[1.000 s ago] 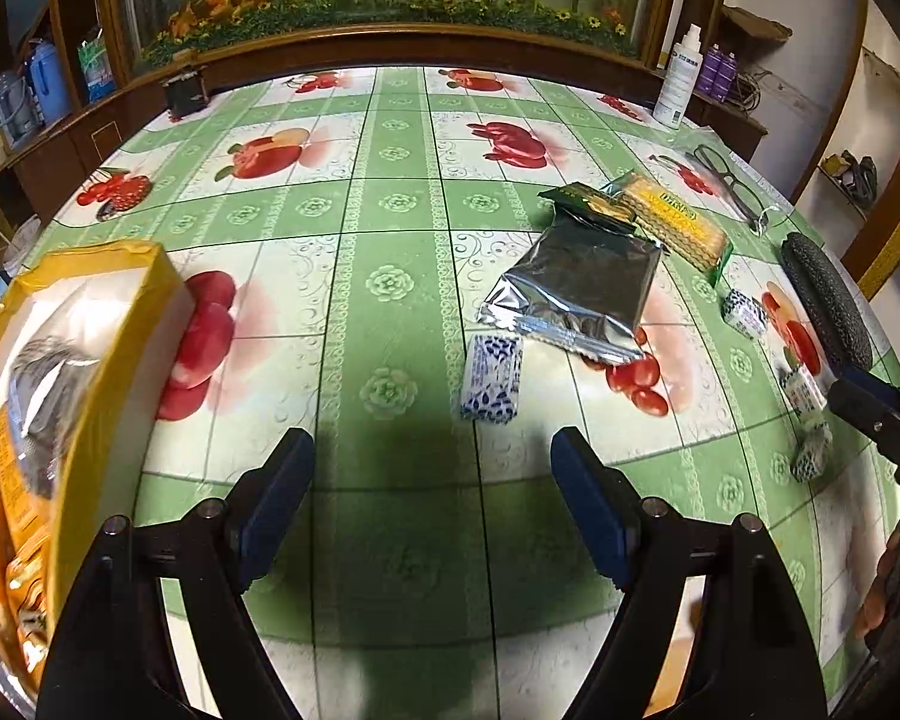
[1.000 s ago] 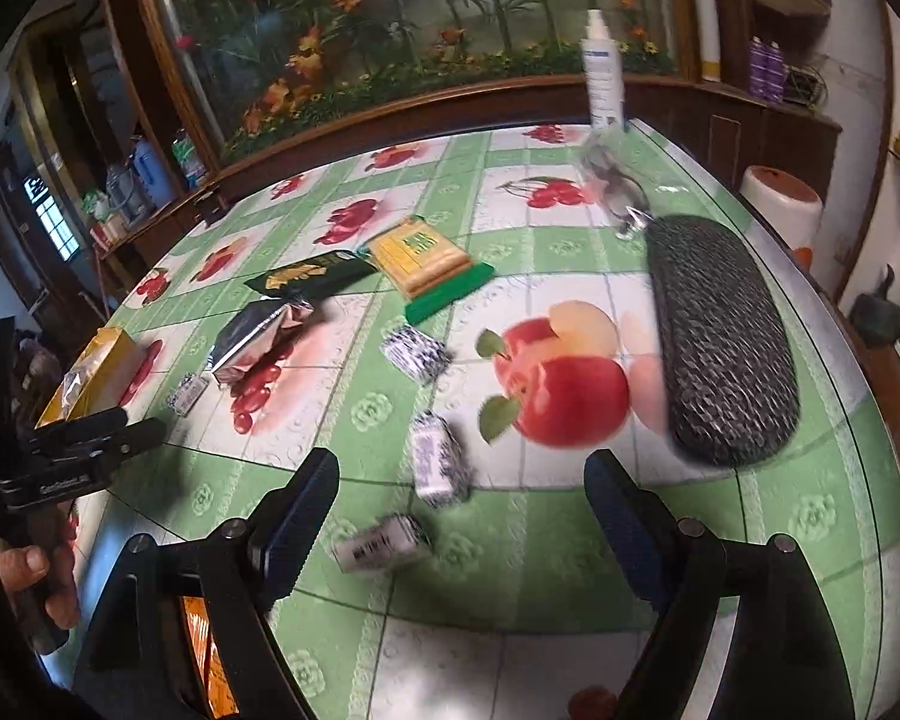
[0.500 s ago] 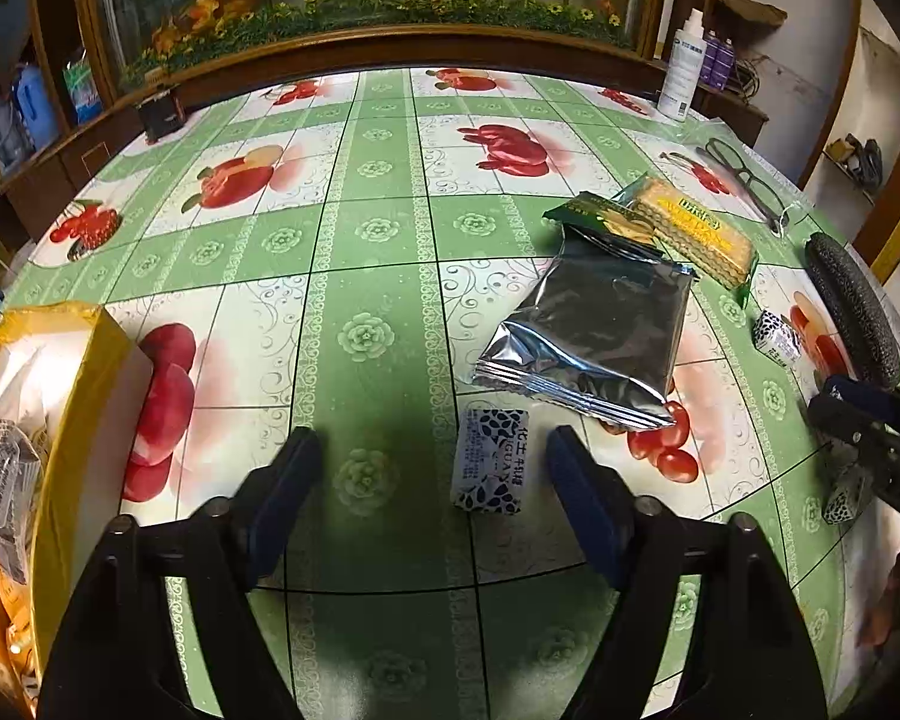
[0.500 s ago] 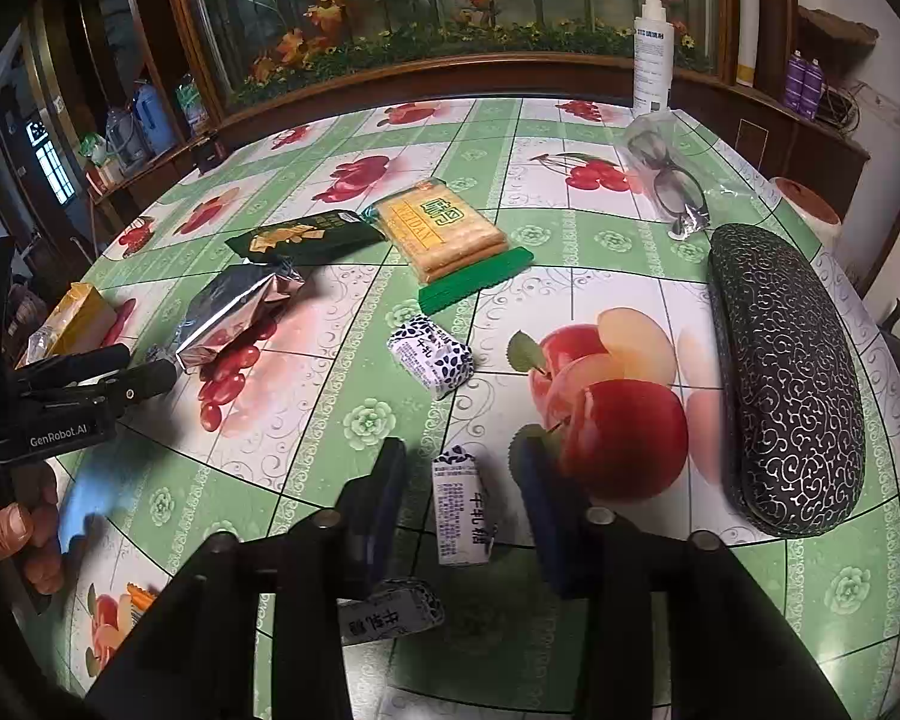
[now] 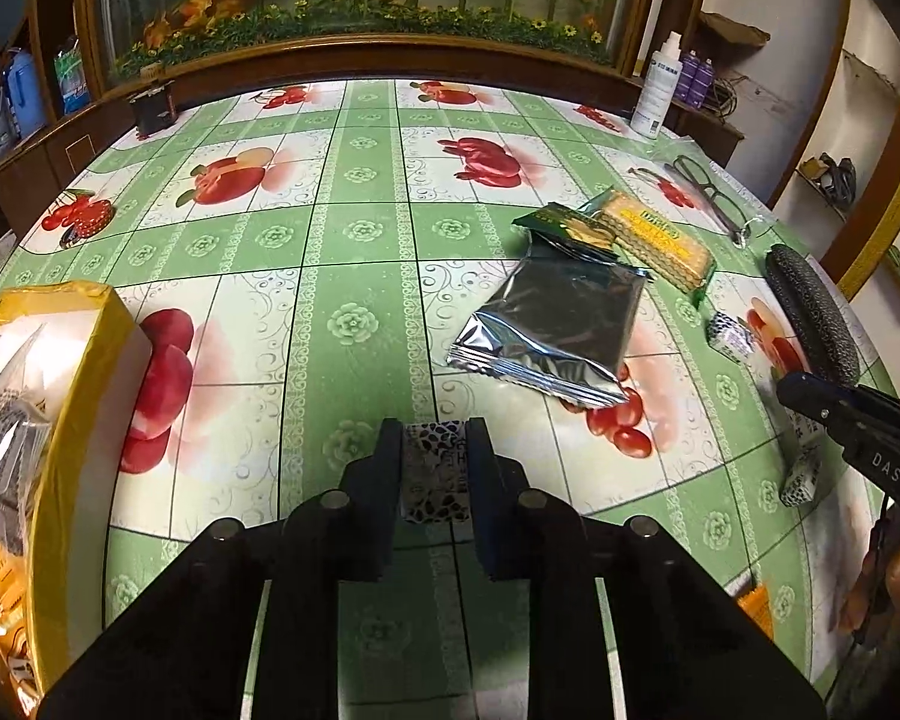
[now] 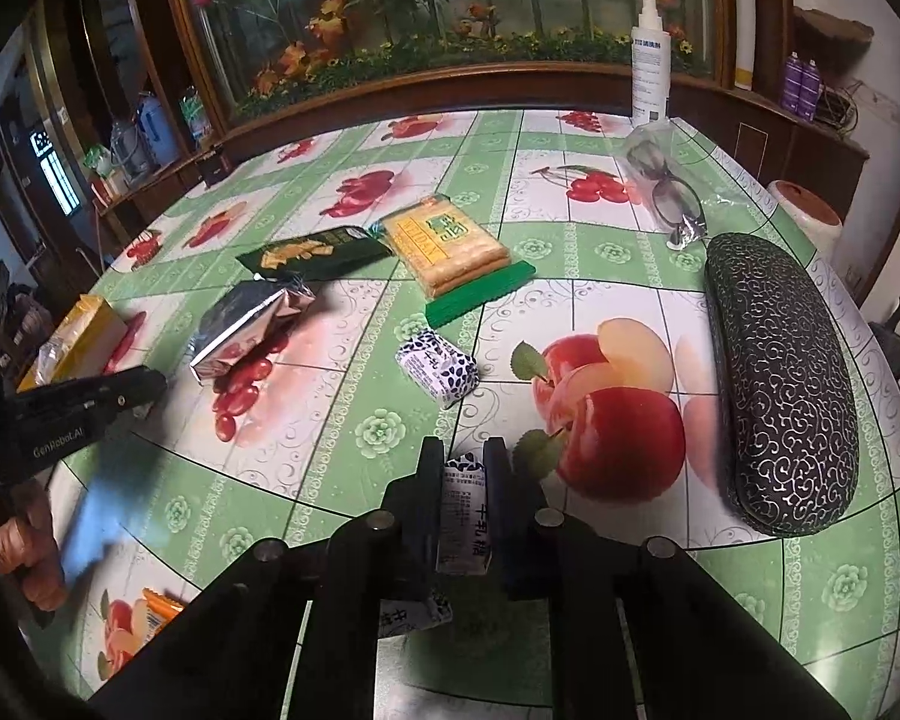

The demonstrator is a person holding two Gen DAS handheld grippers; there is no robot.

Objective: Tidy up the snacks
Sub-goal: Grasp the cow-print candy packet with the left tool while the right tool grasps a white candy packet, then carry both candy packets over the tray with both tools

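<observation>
My left gripper is shut on a small cow-print milk candy on the green fruit tablecloth. My right gripper is shut on another white milk candy. A third candy lies ahead of the right gripper, and one more lies under it. A silver foil packet, a dark green snack packet and a yellow cracker pack lie at mid-right. A yellow box holding snacks stands at the far left.
A black patterned glasses case lies at the right edge, with glasses and a white spray bottle behind it. A small dark box sits at the far left back. An orange packet lies near the front edge.
Both grippers have moved forward and closed: the left onto the cow-print candy, the right onto the white candy that lay between its fingers.
</observation>
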